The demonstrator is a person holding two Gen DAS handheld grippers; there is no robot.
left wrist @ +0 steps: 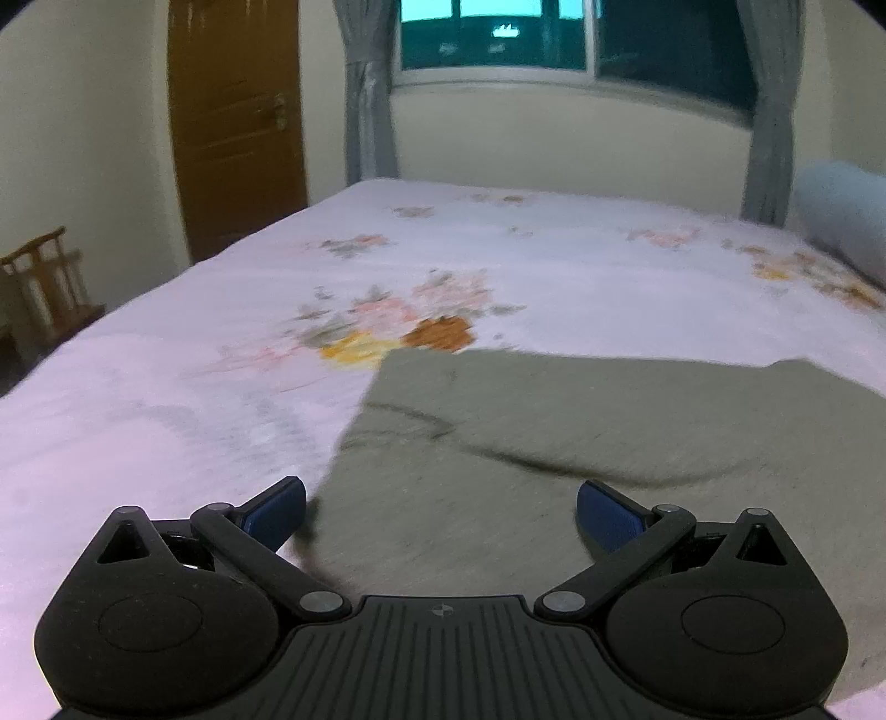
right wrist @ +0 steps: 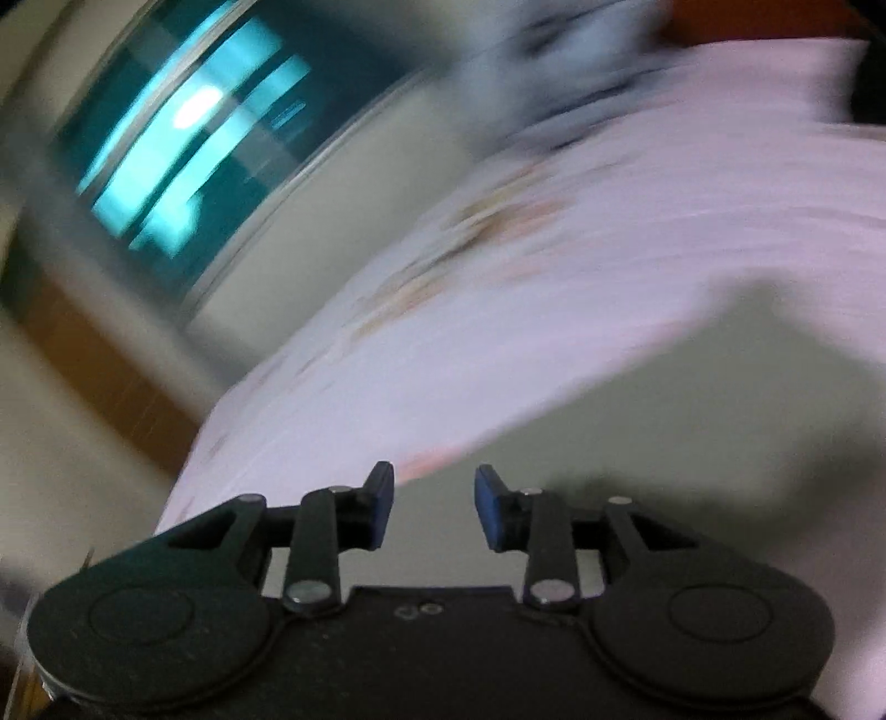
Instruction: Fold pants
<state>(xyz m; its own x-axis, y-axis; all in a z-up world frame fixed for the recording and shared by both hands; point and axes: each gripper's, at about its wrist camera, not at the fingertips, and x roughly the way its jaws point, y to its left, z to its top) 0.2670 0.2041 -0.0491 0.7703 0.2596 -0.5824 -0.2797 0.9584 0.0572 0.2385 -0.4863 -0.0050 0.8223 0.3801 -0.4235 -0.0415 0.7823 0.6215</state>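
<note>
Grey-green pants (left wrist: 581,437) lie flat on the bed (left wrist: 194,376), with a folded layer on top. My left gripper (left wrist: 440,512) is wide open just above their near left edge, holding nothing. In the blurred, tilted right wrist view the pants (right wrist: 692,421) show as a grey-green patch. My right gripper (right wrist: 434,507) is open above them, holding nothing.
The bed has a pale floral sheet (left wrist: 398,315). A blue pillow (left wrist: 847,221) lies at its far right. A wooden chair (left wrist: 50,282) stands left of the bed, near a brown door (left wrist: 238,127). A curtained window (left wrist: 554,39) is behind.
</note>
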